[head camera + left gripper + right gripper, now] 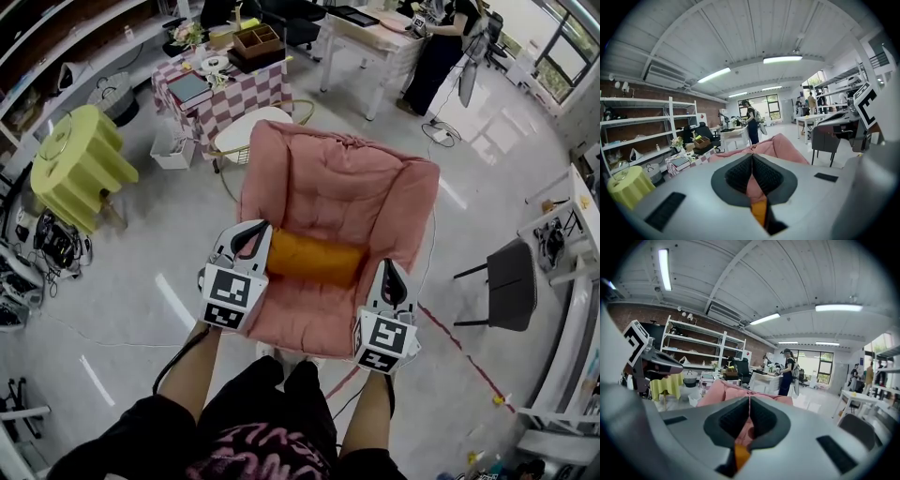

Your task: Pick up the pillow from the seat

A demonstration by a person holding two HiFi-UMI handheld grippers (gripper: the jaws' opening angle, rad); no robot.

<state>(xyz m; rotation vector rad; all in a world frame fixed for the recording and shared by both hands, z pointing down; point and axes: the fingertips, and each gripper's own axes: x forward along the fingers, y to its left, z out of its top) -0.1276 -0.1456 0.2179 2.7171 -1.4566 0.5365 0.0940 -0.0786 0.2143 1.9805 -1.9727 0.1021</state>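
- An orange bolster pillow (314, 258) was seen lying crosswise on the seat of a pink padded armchair (349, 173), not yet lifted.
- The left tongs (255, 232) were held at the pillow's left end and the right tongs (388, 274) just beside its right end. Whether either touched it could not be told.
- Both tongs were shown fully closed, tip against tip, with nothing gripped.
- The step in hand was judged to be the approach: the pillow was flanked, but no hold had been taken.
- The next move was judged to call for the tongs to be opened and closed on the soft ends. Alternatively, the closed tongs could be pressed inward from both sides before any lift.
- Only the head view showed the whole pillow with both tongs set around it.
- Only the two gripper views showed the tips meeting. In each, a sliver of orange was seen beneath the closed tips, with pink upholstery beyond.
- The ceiling strip lights (783, 59) were shown in the gripper views alone.
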